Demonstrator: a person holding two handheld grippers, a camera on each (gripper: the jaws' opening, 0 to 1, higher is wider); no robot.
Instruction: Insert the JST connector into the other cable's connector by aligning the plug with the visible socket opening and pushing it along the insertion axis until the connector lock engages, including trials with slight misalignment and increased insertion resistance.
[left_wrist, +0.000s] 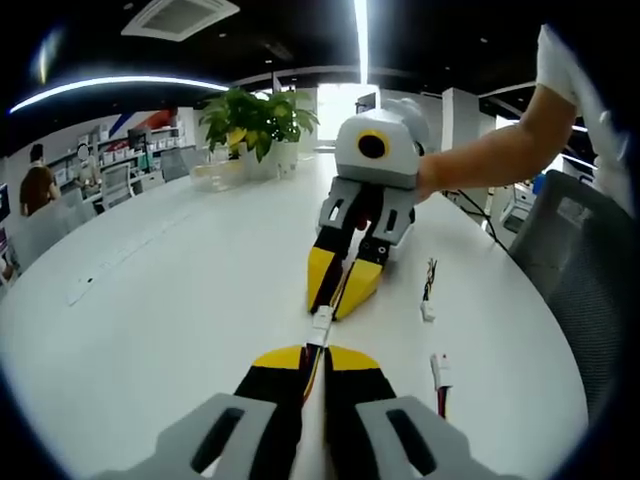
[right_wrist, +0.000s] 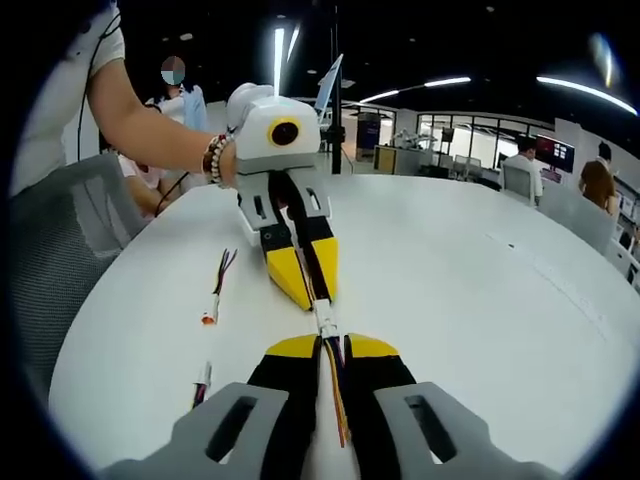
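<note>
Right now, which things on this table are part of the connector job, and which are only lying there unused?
In the job:
- left gripper
- right gripper
- white connector pair between them

Lying about:
- two spare cables on the white table
- potted plant
- grey chair

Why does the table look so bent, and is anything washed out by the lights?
Left gripper view: the fisheye lens bows the white table; the ceiling light strip glares white. Right gripper view: same bowing; the white connector stays sharp.
</note>
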